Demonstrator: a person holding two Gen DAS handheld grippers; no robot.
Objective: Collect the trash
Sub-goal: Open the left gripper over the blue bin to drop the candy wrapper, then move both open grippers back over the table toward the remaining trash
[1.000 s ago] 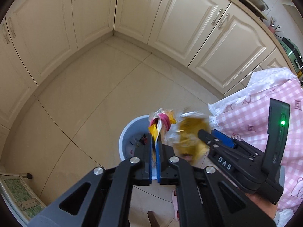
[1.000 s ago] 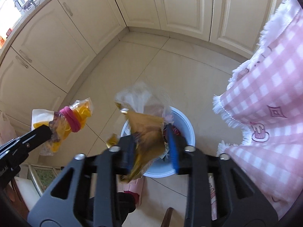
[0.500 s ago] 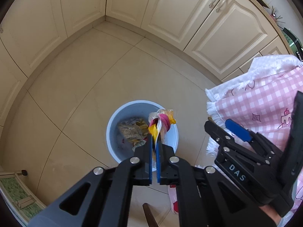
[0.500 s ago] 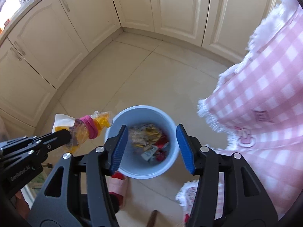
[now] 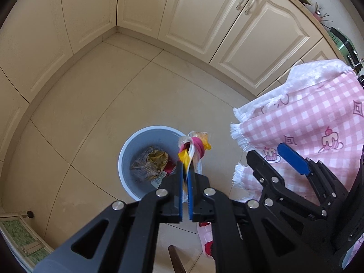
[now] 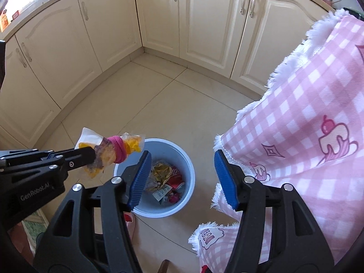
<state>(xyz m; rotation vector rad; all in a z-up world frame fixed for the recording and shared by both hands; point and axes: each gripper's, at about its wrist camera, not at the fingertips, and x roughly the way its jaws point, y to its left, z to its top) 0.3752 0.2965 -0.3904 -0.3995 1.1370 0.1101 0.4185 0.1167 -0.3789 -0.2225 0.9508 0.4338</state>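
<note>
The step in hand looks like the drop of the second piece of trash into the bin (image 6: 159, 211). The left claw (image 5: 187, 177) is clamped tight on a crinkled clear wrapper (image 5: 194, 146) with yellow and dark scraps inside, cinched by a pink band; seen from the right wrist, the same wrapper (image 6: 111, 153) hangs just beside the bin's near-left rim, at its edge and not over its middle. The right claw (image 6: 180, 178) is over the bin with its jaws opening and nothing between them. The pale blue round bin stands on the tiled floor (image 6: 159, 104), near the fringed pink checked cloth (image 6: 307, 125), and already holds crumpled packets (image 6: 162, 173). Next, I judge, the left claw needs to come squarely over the opening, then part its jaws so the light, bunched wrapper falls inside rather than catching the rim.
</note>
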